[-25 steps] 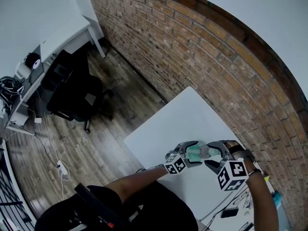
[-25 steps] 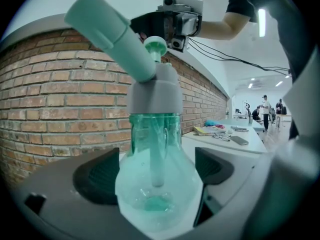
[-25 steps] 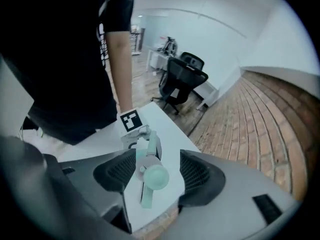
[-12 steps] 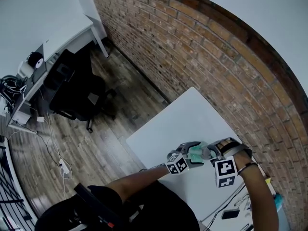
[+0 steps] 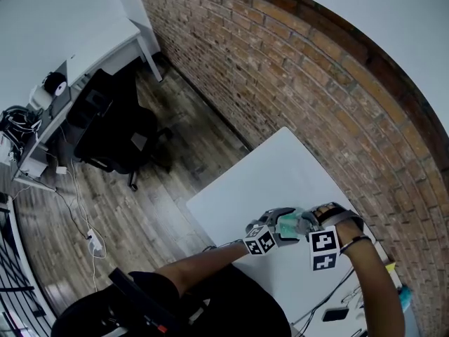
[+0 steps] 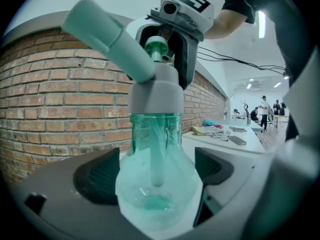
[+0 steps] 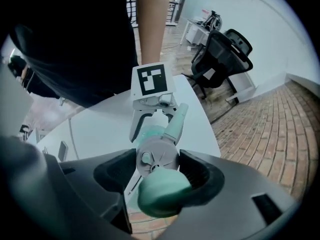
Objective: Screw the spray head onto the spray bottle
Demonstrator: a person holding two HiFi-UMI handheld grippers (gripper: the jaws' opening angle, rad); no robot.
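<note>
Teal spray bottle [image 6: 134,196] enclosing one dip tube [image 6: 156,154]: left gripper [image 5: 286,225] jaws are grasping it; right gripper [image 7: 156,170] jaws are clenching one spray head [image 6: 154,91] at twelve o'clock.

In the head view the table [image 5: 259,181] fills the lower right, its right side along the wall [image 5: 316,83], which runs from top centre to the right edge. A chair [image 5: 116,135] stands at left, before a desk [image 5: 98,44] in the upper left. Over the table's near part the left gripper [image 5: 280,220] is just left of the right gripper [image 5: 309,222]. In the left gripper view the bottle [image 6: 155,184] sits between the jaws with the spray head [image 6: 152,84] on top, and the right gripper reaches down around it from above.
</note>
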